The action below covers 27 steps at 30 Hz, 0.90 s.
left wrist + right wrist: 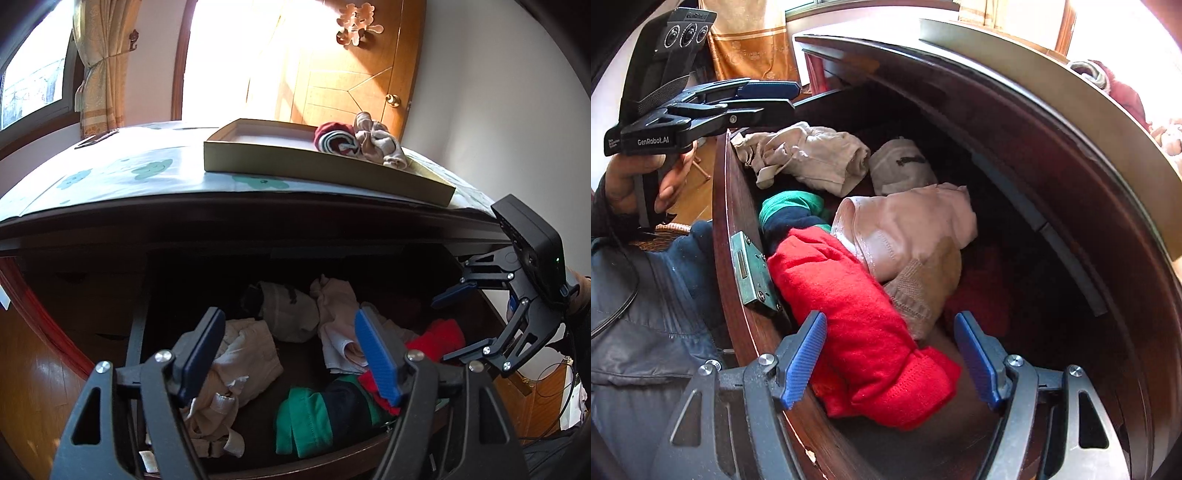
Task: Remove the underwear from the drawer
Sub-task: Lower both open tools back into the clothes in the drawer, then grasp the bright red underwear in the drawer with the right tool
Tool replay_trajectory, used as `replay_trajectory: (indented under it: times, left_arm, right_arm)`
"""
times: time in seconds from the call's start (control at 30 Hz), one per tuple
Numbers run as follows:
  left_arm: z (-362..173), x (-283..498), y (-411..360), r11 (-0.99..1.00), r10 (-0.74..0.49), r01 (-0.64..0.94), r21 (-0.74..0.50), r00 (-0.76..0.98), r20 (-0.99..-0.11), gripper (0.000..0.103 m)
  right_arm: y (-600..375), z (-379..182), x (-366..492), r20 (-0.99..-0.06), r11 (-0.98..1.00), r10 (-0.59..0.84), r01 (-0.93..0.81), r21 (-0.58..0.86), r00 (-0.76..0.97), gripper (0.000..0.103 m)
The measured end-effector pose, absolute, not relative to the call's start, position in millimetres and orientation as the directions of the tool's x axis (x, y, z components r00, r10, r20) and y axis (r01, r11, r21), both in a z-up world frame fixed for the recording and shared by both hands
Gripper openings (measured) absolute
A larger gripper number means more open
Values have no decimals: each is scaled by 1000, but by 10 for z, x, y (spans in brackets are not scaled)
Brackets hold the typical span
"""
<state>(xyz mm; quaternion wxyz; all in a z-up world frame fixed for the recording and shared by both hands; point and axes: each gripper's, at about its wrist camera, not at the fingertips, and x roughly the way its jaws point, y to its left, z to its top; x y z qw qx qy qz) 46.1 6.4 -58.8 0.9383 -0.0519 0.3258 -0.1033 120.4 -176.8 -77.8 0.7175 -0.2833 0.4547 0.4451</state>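
Flanking floral dresser top (122, 177): wooden door (343, 85)

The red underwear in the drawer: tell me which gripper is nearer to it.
Right. The right gripper hangs directly over the red underwear, open jaws straddling it without pressing. The left gripper, also open, is off to the side, over the cream underwear.

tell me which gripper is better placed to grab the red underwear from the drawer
Right, probably. The right gripper hangs over the drawer with open jaws straddling the red underwear. The left gripper points at the cream underwear, farther from the red piece.
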Motion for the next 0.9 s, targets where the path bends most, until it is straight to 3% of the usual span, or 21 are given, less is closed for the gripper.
replay_trajectory:
  times: [0.47, 0.9]
  left_arm:
    - [-619, 485, 140, 975, -220, 148, -166, 755, -617, 74]
    - [-732, 560, 133, 982, -179, 170, -83, 705, -686, 84]
  right_arm:
    - [-1743, -911, 1291, -947, 375, 323, -917, 134, -7, 73]
    - [-1575, -1139, 1312, -942, 443, 336, -878, 183, -27, 72]
